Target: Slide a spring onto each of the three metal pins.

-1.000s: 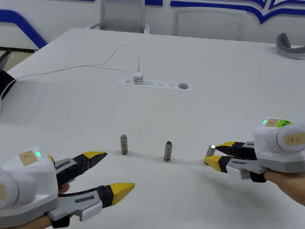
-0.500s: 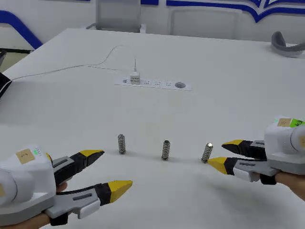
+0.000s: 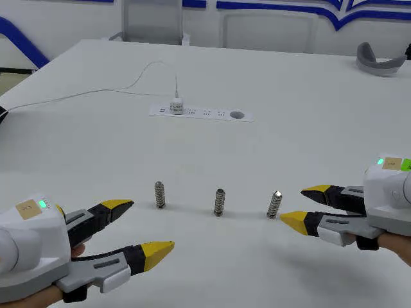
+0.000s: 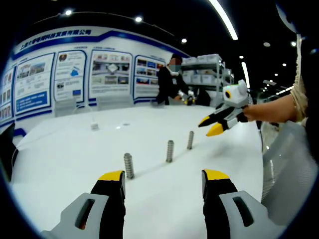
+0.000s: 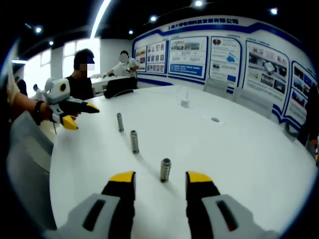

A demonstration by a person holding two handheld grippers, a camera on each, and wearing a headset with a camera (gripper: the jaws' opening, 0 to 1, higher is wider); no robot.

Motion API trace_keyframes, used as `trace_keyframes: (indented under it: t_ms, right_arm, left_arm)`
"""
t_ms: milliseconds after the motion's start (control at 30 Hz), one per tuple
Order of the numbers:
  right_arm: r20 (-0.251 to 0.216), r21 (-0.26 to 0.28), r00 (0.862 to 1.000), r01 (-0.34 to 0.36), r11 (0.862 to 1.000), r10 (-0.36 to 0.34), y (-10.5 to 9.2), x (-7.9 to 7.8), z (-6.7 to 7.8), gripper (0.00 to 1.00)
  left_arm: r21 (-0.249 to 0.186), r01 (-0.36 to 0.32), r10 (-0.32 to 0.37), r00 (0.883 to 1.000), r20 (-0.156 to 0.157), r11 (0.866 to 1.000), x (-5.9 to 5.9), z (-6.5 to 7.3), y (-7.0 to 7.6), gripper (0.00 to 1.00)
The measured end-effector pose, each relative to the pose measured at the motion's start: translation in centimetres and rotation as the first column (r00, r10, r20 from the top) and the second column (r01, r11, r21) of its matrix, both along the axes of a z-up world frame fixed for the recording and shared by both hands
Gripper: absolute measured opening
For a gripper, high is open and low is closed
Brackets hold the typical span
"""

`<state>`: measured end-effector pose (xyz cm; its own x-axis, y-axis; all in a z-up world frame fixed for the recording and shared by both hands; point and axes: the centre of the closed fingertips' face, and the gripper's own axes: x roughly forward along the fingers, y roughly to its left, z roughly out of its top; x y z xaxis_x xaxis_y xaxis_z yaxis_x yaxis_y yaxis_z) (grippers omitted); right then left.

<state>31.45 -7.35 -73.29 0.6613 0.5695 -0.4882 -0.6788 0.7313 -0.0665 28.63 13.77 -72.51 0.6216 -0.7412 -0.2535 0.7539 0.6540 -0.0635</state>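
Observation:
Three upright metal pins stand in a row on the white table, each with a coil spring around it: left pin (image 3: 159, 194), middle pin (image 3: 219, 202), right pin (image 3: 275, 204). My right gripper (image 3: 302, 205) is open and holds nothing, its tips a short way right of the right pin. In the right gripper view that pin (image 5: 165, 170) stands just ahead of the open jaws. My left gripper (image 3: 142, 226) is open and holds nothing, in front and left of the left pin (image 4: 129, 165).
A white power strip (image 3: 199, 112) with a plugged-in adapter and a cable lies mid-table behind the pins. A grey curved object (image 3: 379, 63) rests at the far right. Chairs stand beyond the far edge. People (image 5: 82, 74) stand by a bench in the background.
My right gripper has drawn back to the right, away from the right pin, which it was touching a second ago. The left gripper has barely moved. The head camera has shifted.

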Motion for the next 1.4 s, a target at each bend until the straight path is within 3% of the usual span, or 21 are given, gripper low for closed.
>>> trace_keyframes:
  t_ms: [433,867,1400]
  right_arm:
    - [0.033,0.019,0.999,-0.012,1.0,0.012,0.5,-0.9,1.3,0.44]
    - [0.057,0.022,0.998,-0.03,0.999,0.029,0.8,-1.4,1.8,0.47]
    - [0.073,0.033,0.997,-0.028,0.999,0.026,0.7,-1.5,2.1,0.5]
  left_arm:
    - [0.003,-0.011,0.011,1.0,0.002,1.0,0.5,0.0,0.7,0.67]
    - [0.035,-0.007,0.006,1.0,0.006,0.999,0.6,-0.4,1.1,0.72]
    - [0.045,-0.013,0.013,1.0,0.009,0.999,0.5,-0.3,1.2,0.74]
